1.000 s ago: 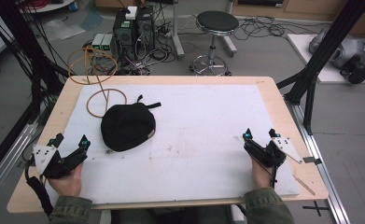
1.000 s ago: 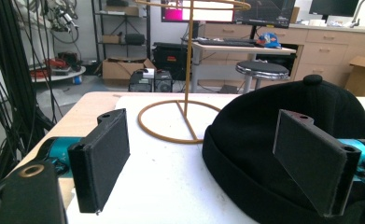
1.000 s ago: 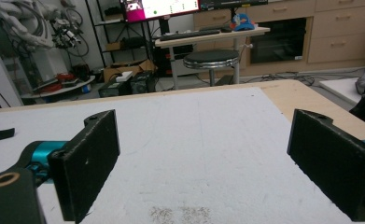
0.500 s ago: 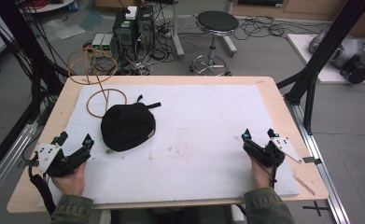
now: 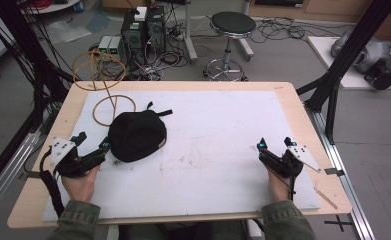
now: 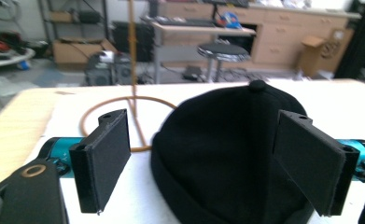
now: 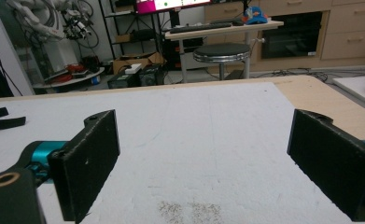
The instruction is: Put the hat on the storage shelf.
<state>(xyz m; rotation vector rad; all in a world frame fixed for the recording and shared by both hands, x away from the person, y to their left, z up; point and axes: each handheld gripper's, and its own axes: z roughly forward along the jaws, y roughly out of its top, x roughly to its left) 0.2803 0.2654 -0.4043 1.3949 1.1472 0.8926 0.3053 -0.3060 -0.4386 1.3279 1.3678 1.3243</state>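
A black cap (image 5: 135,135) lies on the left part of the white mat (image 5: 223,130), with a strap (image 5: 160,112) trailing from its far side. My left gripper (image 5: 93,141) is open at the cap's near left edge. In the left gripper view the cap (image 6: 227,149) sits between the two spread jaws of that gripper (image 6: 203,140), close in front, and neither jaw visibly touches it. My right gripper (image 5: 274,144) rests open at the mat's right side. Between its jaws (image 7: 203,154) there is only bare mat. The cap's strap (image 7: 3,119) shows at the far left there.
An orange cable loop (image 5: 114,107) lies on the mat behind the cap and rises off the table's far left edge; it also shows as the cable loop (image 6: 124,107) beyond the left jaw. A stool (image 5: 232,22) and computer boxes (image 5: 143,25) stand on the floor past the table.
My left gripper has moved forward and to the right, up to the cap's edge. The right gripper has stayed about where it was.
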